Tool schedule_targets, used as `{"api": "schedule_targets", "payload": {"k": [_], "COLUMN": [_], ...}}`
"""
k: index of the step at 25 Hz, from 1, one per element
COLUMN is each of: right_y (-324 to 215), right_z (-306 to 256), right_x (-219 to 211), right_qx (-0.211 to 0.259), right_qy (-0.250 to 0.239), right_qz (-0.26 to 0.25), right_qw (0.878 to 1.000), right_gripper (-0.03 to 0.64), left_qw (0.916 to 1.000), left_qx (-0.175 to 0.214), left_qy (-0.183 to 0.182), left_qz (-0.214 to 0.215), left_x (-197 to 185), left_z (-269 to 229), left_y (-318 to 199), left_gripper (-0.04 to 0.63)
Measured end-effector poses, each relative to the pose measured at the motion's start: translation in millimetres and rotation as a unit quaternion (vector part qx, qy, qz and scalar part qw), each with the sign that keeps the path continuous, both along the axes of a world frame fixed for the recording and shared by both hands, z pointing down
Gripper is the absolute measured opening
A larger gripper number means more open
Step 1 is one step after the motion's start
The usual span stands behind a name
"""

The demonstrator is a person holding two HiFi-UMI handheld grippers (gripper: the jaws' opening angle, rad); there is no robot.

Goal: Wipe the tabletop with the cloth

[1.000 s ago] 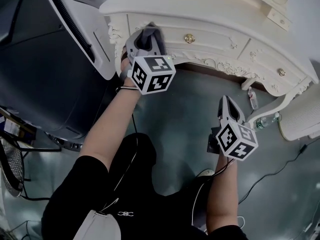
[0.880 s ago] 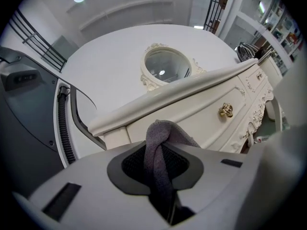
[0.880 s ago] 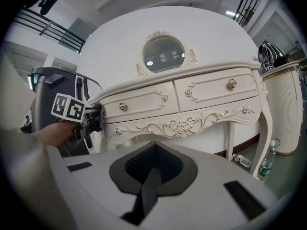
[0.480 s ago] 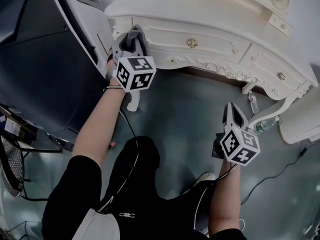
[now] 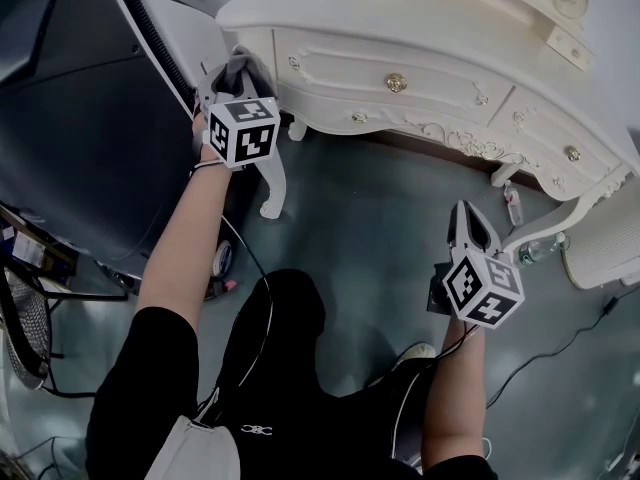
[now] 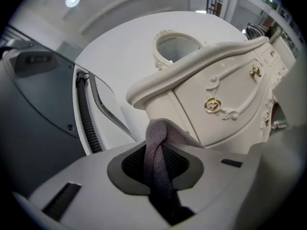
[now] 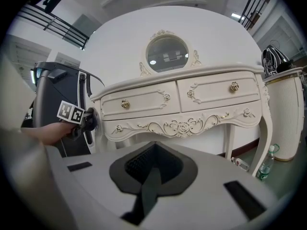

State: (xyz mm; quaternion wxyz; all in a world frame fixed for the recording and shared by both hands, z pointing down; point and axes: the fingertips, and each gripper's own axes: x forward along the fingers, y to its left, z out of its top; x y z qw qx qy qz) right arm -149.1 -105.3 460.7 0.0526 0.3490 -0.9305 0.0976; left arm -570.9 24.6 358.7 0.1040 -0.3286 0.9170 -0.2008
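Your left gripper (image 5: 231, 76) pinches the cloth (image 6: 156, 150) below the worktop's (image 5: 400, 13) left corner. Raise it above the worktop's edge and press the cloth flat. Your right gripper (image 5: 463, 214) hangs in front of the worktop, pressed together, empty.

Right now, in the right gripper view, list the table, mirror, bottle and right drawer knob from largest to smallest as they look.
1. table
2. mirror
3. bottle, partly hidden and ranked by what shows
4. knob

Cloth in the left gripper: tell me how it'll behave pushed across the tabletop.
Probably floppy: the cloth bunches into a twisted fold between the shut jaws. Likely light, since that pinch alone holds it. Pushed, it may crumple rather than slide.
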Motion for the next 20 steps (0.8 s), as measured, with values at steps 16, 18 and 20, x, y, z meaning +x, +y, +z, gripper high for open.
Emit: {"api": "schedule_targets", "payload": {"k": [16, 18, 20], "right_y": [4.4, 5.2, 6.2], "right_z": [1.4, -0.3, -0.2], "right_x": [-10.5, -9.7, -8.0], "right_qx": [-0.003, -0.001, 0.000], "right_qy": [0.003, 0.001, 0.003], "right_qz": [-0.007, -0.006, -0.004], "right_qw": [1.000, 1.000, 1.000], "right_gripper": [0.003, 0.003, 0.003], "left_qw": [0.9976, 0.9959, 0.9922], "left_qx": [-0.017, -0.006, 0.006], "left_qy": [0.013, 0.036, 0.064], "left_qz": [0.065, 0.082, 0.107], "left_x": [29.0, 36.3, 48.5], "left_z": [57.7, 63.7, 69.9], "left_y": [-32.6, -38.6, -45.1], "left_gripper": [0.063, 0.064, 0.063]}}
